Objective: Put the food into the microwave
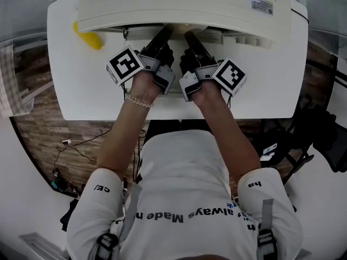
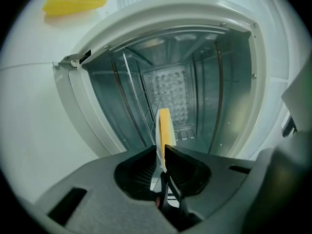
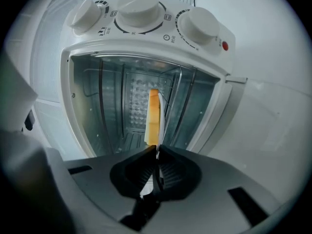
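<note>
Left gripper: your left gripper [image 1: 161,39] has its jaws clamped on the food [image 2: 164,126]; the tips sit at the mouth of the microwave [image 1: 190,4]
Right gripper: your right gripper [image 1: 193,42] is just beside the left one; its jaws are likewise pinched on a thin yellow-orange slab
Food: seen edge-on, thin, white and yellow; it juts out ahead of your jaws toward the open cavity; whether both grippers grip one and the same piece cannot be told
Microwave: white, door open, bare metal walls inside; three knobs [image 3: 140,8] and a red lamp [image 3: 224,46] beside the opening
Table: the white table [image 1: 81,91] bears the microwave; an ear of corn [image 1: 88,37] lies on it, left of the appliance, well apart from your grippers
</note>
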A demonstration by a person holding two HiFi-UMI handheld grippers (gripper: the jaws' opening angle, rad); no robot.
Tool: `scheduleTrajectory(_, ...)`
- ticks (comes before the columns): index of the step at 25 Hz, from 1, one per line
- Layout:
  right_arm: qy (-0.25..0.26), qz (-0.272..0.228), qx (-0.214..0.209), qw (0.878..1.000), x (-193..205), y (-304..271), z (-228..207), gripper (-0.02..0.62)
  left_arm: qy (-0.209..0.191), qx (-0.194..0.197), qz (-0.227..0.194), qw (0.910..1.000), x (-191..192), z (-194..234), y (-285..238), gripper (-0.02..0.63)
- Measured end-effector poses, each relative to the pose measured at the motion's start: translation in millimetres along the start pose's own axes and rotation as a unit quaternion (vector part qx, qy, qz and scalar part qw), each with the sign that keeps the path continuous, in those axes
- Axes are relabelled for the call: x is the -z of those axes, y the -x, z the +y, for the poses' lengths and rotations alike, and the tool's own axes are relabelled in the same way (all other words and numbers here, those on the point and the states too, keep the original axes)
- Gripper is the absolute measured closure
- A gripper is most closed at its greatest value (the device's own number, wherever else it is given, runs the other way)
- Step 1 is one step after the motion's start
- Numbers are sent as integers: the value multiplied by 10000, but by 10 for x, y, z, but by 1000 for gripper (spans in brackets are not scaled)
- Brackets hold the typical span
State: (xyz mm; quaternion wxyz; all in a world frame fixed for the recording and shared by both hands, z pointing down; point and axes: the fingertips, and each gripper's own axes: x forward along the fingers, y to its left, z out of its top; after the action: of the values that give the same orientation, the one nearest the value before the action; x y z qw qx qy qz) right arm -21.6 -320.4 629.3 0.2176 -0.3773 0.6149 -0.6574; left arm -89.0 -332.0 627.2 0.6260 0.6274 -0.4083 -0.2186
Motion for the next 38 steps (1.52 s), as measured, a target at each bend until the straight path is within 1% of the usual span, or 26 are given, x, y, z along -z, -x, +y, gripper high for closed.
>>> scheduleTrajectory(3,-60,34,7,10000,-18,-57,-10,571,9,-13,0,10000,4,17,-42,568)
scheduleTrajectory(6,25,57,-13,10000,-34,-97,-4,571,74,12,-28,10000,-26,19,-68,575)
scheduleTrajectory(16,34,20,-168,9999,-110,-198,33,569,32,-25,-60,10000,-94,-10,-128,578)
scheduleTrajectory(17,52,23,-177,9998,-104,-193,53,566,11,-20,-61,10000,-98,-21,-105,577)
scheduleTrajectory(19,154,79,-169,9997,-110,-160,91,531,-14,-16,-55,10000,-81,-41,-70,577)
scheduleTrajectory(24,340,261,-11,9991,-137,6,90,525,-10,-84,-86,9999,9,-81,51,577)
scheduleTrajectory(26,429,309,52,9986,-138,93,92,525,-76,-90,-87,9999,43,-135,125,577)
scheduleTrajectory(28,639,364,127,9972,-139,197,122,525,-211,-87,-100,9997,66,-227,225,577)
scheduleTrajectory(31,1078,427,202,9931,-163,366,233,526,-591,-116,-118,9981,85,-390,380,577)
scheduleTrajectory(33,1227,421,223,9913,-198,439,283,526,-755,-160,-120,9969,97,-423,425,577)
scheduleTrajectory(36,1080,414,242,9930,-209,451,253,526,-606,-246,-174,9977,99,-306,416,578)
scheduleTrajectory(38,1081,431,272,9928,-191,435,227,526,-467,-267,-235,9983,76,-210,378,580)
